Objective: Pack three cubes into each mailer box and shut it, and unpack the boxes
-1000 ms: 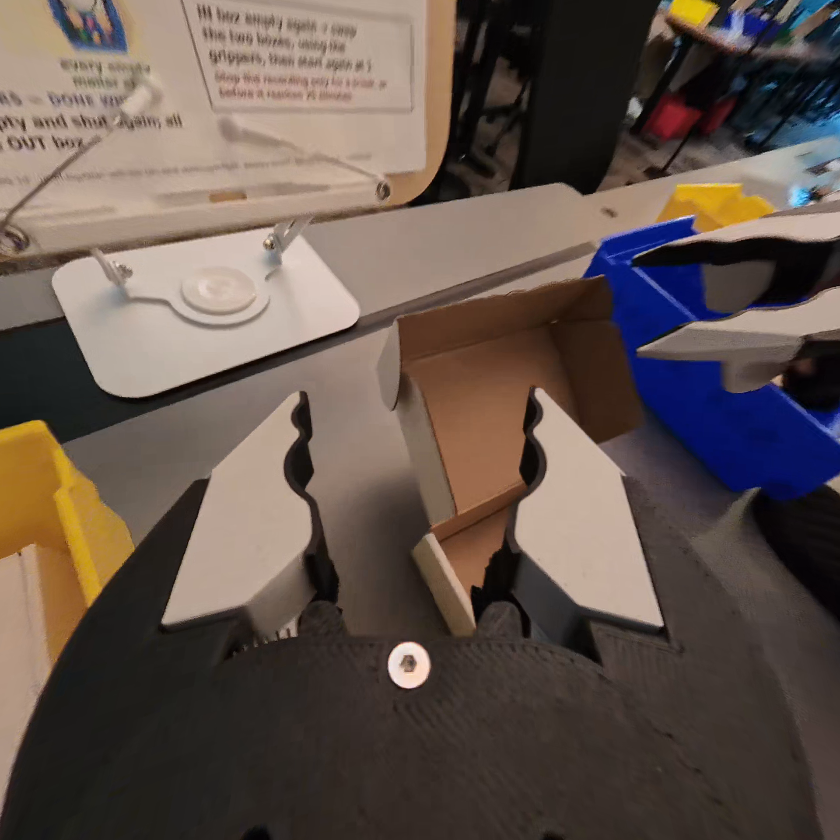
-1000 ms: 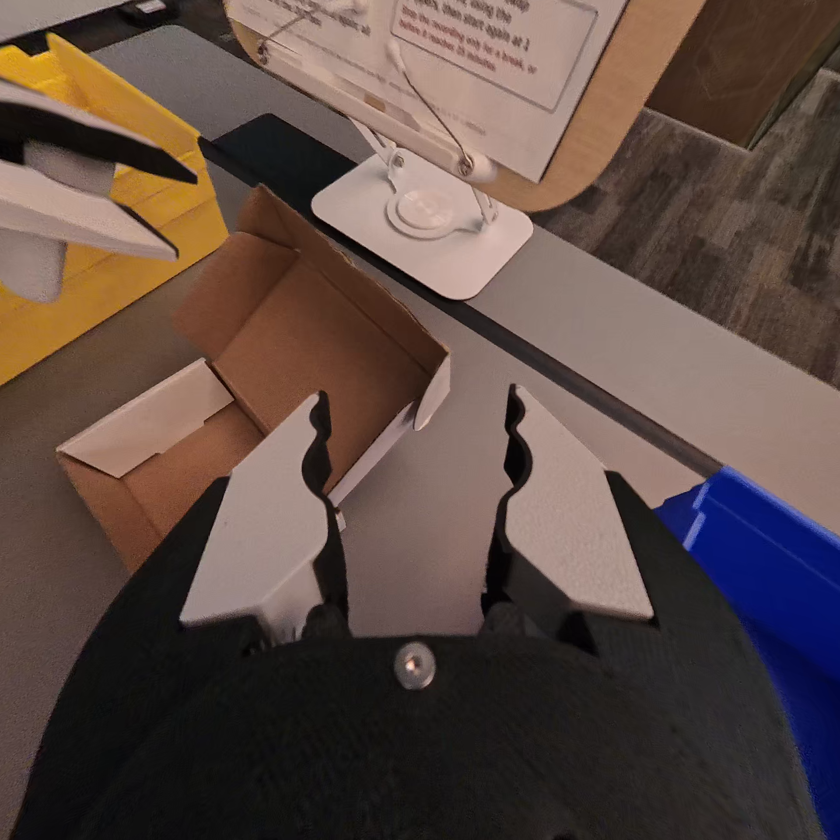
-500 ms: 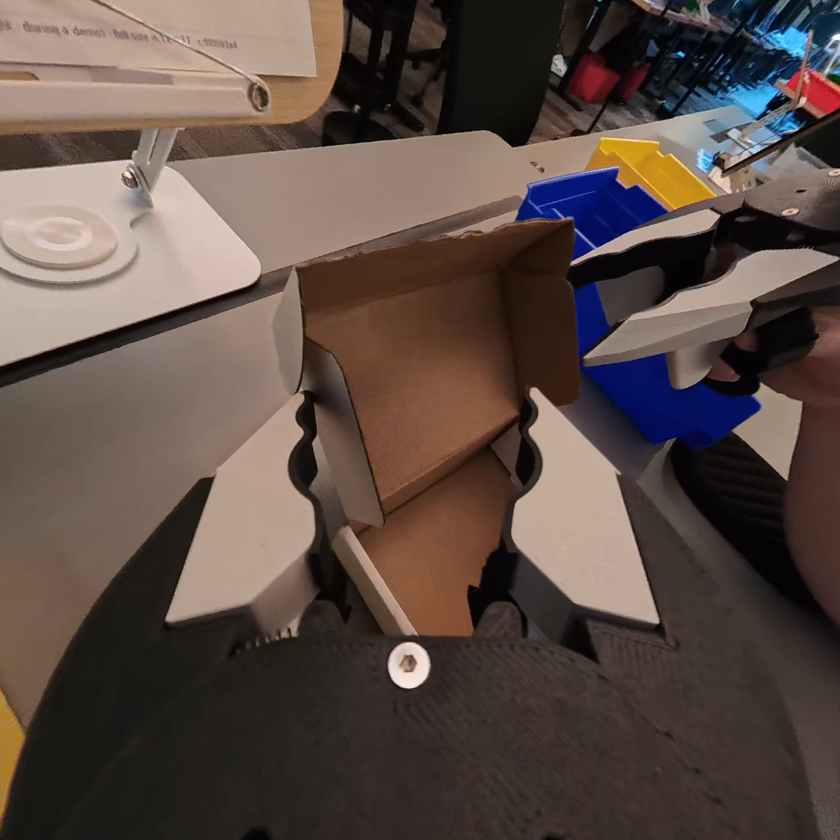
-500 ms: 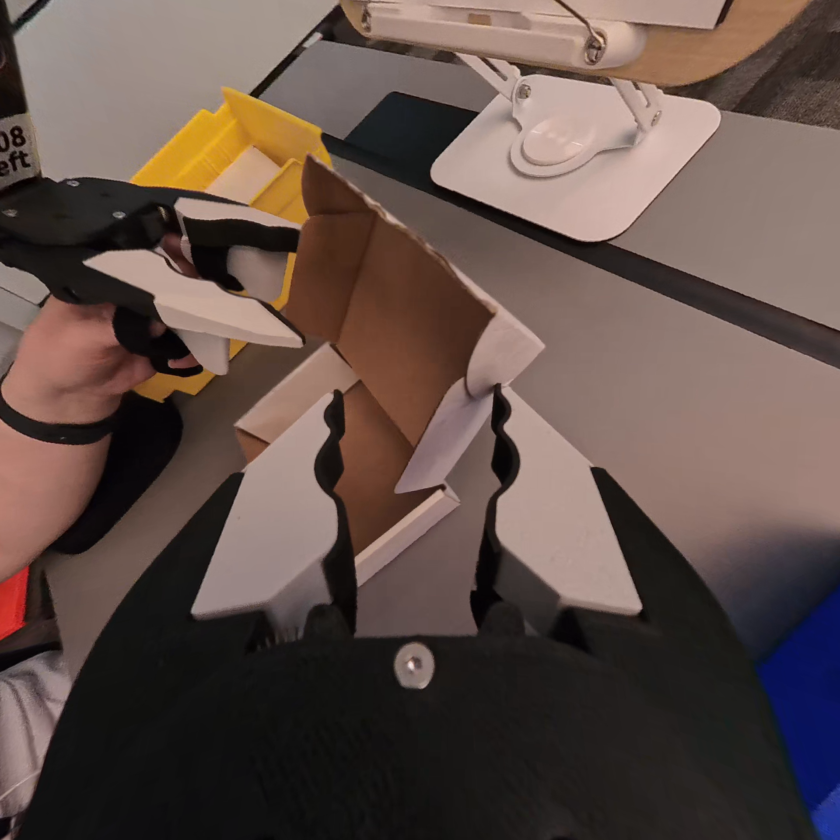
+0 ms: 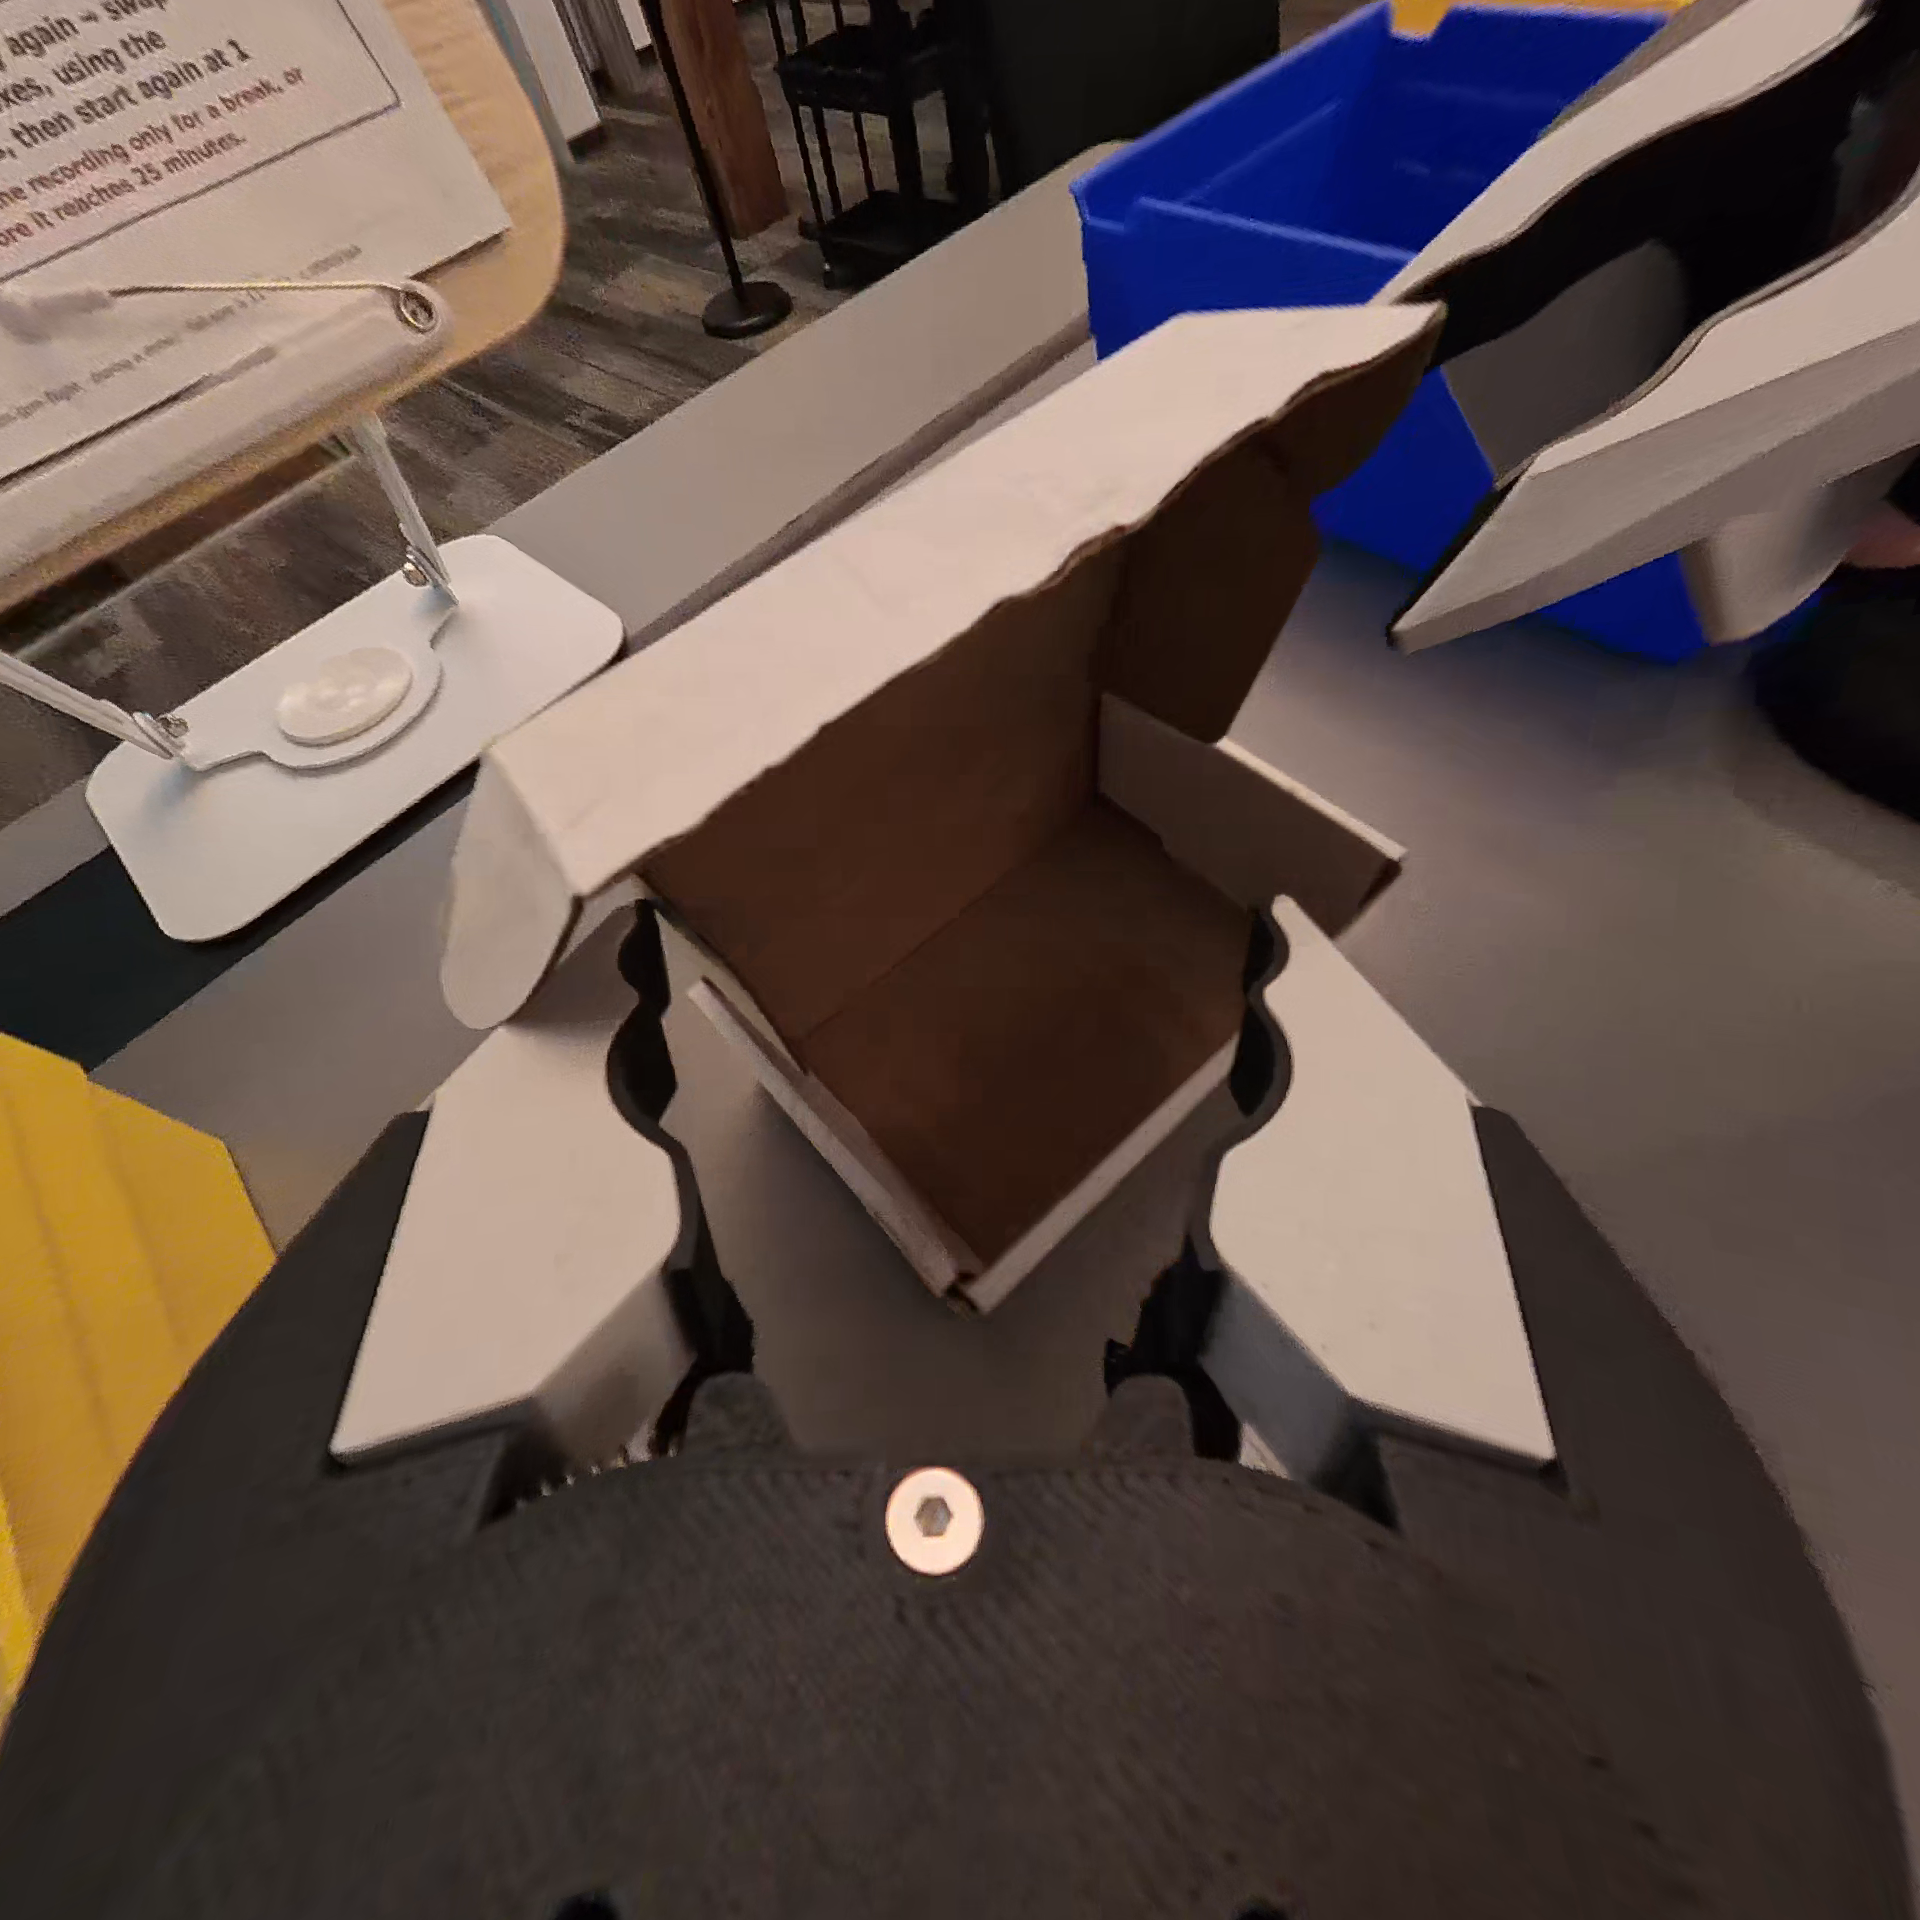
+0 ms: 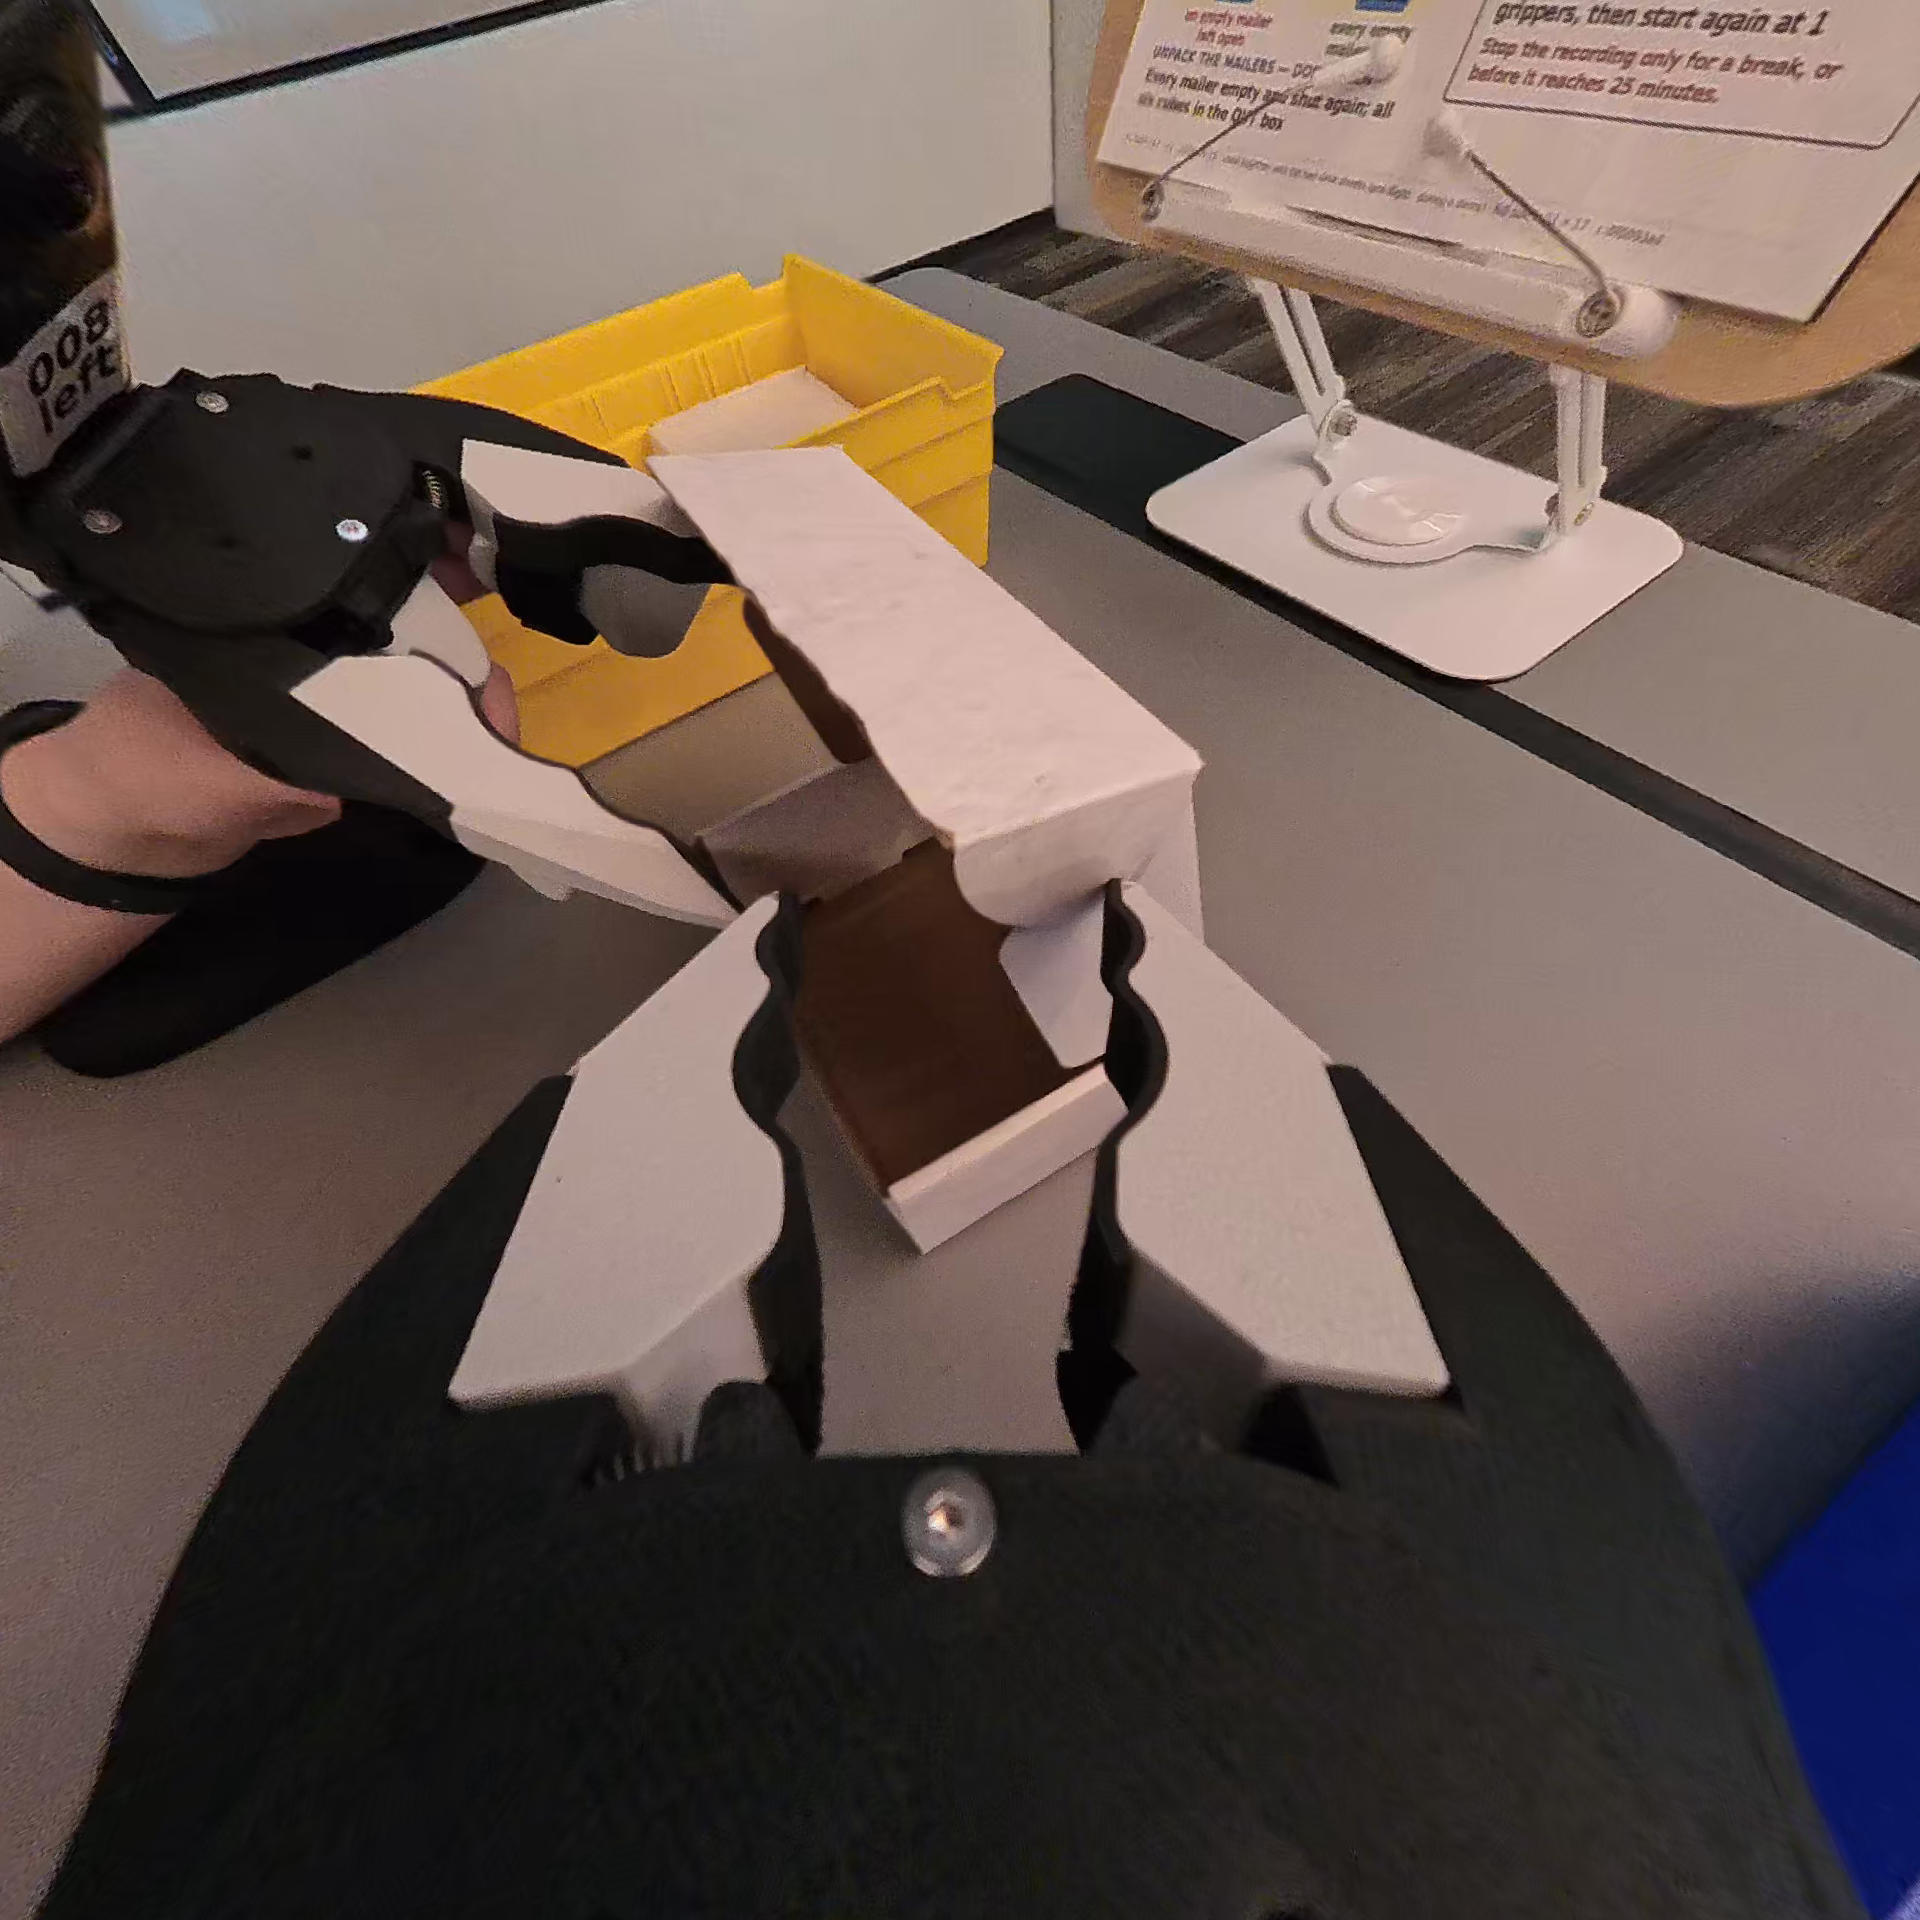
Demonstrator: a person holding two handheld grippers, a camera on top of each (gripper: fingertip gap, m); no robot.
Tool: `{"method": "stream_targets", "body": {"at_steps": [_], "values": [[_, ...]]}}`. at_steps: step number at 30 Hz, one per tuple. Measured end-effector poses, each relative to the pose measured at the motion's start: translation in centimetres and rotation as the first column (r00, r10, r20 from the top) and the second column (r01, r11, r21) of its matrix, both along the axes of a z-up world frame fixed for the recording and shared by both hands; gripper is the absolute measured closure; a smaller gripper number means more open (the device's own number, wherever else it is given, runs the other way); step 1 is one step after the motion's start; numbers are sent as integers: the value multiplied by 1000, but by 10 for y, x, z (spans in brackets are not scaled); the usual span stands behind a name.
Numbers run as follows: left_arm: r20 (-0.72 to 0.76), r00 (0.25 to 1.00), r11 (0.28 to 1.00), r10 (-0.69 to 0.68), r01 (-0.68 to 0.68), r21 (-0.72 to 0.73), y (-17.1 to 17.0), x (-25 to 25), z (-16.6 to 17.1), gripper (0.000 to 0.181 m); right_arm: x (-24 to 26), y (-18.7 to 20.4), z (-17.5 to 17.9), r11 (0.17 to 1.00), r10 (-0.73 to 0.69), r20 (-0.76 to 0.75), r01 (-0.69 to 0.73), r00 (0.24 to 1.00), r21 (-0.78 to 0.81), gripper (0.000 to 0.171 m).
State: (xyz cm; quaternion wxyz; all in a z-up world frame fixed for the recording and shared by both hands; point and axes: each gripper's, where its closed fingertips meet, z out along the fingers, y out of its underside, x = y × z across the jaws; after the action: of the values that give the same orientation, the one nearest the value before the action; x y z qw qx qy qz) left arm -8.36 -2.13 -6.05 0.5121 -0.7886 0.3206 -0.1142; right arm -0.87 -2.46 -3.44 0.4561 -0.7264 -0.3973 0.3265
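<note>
Two grippers bracket one empty mailer box [image 5: 997, 1091], and I see no cube inside it. Nearest to me, the left gripper [image 5: 951, 997] has its jaws spread wide with nothing between the pads; the box's near corner pokes into that gap, apparently without being pinched. From the right wrist view, the right gripper [image 6: 945, 977] is also spread and empty, with the box's white front wall just beyond its tips.

What I judge the coming move turns on is the lid [image 5: 935, 582]. It stands half raised and tilts back over the brown cavity, hinged on the far side from the left gripper, with its long edge running crosswise to my left fingers. In the right wrist view the left gripper's upper finger [image 6: 561, 488] sits against that lid's left end, though I cannot tell whether it truly touches. So the left gripper seems nearer to the lid, the right nearer to the box body.

Farther off, a yellow bin [image 6: 831, 353] lies behind the box, a blue bin [image 5: 1247, 239] to the right, and a white stand [image 6: 1434, 561] beyond.
</note>
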Motion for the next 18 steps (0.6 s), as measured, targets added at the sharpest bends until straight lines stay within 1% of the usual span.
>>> {"method": "stream_targets", "body": {"at_steps": [4, 6, 8, 10, 13, 14, 16, 18], "values": [[-75, 997, 1000, 2, -1, 23, -16, 1, -17, 71, 0, -12, -12, 994, -45, 28, 42, 999, 102, 113], [-109, 994, 1000, -1, 2, 13, -21, -1, -28, 73, -1, -15, -18, 992, -64, 8, 63, 998, 112, 113], [-110, 994, 1000, 5, -5, -3, -22, -2, -36, 76, -1, -16, -20, 992, -74, -30, 77, 997, 101, 114], [-118, 993, 999, 30, -31, -9, -21, -6, -37, 82, 0, -15, -20, 990, -85, -69, 93, 994, 109, 118], [-136, 988, 997, 75, -74, 11, -22, -13, -34, 98, 4, -8, -18, 978, -122, -78, 133, 990, 163, 117], [-160, 981, 994, 107, -103, 29, -21, -19, -32, 100, 6, -7, -18, 973, -135, -70, 145, 988, 181, 117], [-206, 966, 988, 154, -145, 58, -19, -28, -32, 96, 6, -5, -20, 965, -154, -57, 162, 986, 204, 117], [-209, 963, 986, 169, -161, 52, -19, -30, -33, 96, 6, -3, -23, 959, -176, -38, 180, 984, 220, 117]]}}
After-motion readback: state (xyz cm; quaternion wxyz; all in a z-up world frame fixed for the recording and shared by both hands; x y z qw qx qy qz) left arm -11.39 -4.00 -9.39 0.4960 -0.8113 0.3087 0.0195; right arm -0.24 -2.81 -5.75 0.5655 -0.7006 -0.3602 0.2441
